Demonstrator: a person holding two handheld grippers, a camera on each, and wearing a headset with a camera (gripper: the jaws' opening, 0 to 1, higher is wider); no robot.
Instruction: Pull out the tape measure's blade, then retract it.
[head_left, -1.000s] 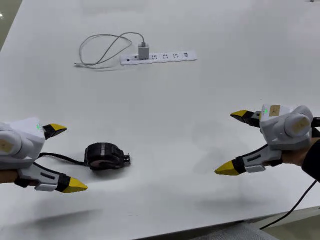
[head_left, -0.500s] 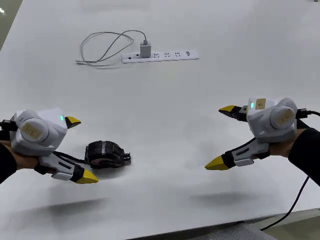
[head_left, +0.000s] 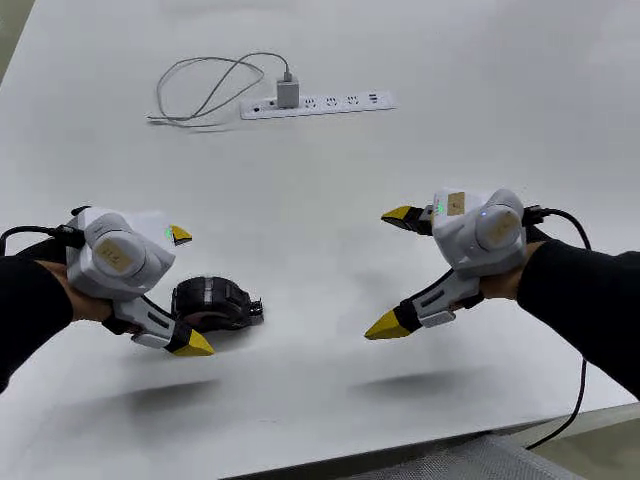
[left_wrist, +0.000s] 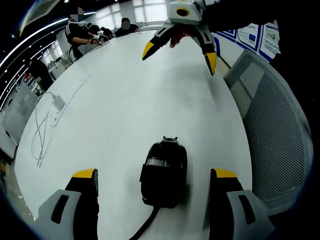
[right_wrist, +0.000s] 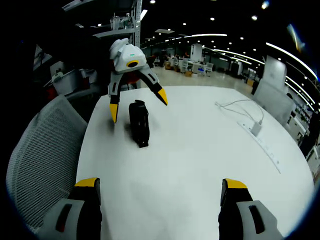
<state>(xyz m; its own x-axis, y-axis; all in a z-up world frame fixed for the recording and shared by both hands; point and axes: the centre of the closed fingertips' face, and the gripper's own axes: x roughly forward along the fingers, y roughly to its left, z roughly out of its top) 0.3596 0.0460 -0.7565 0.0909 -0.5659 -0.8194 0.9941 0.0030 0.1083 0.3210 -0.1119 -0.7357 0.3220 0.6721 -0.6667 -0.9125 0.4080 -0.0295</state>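
at lower left of the head view, the black tape measure (head_left: 215, 303) lies between the left gripper's (head_left: 188, 290) wide-apart jaws, touching neither, while the right gripper (head_left: 388, 270) also gapes.

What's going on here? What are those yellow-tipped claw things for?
A person at a white table holds a pair of tongs in each hand. The left tongs are open, with a jaw on either side of a black tape measure lying on the table, but they are not closed on it. The right tongs are also open, apart from it and pointing toward it. The blade is not pulled out yet. A power strip lies at the far side.
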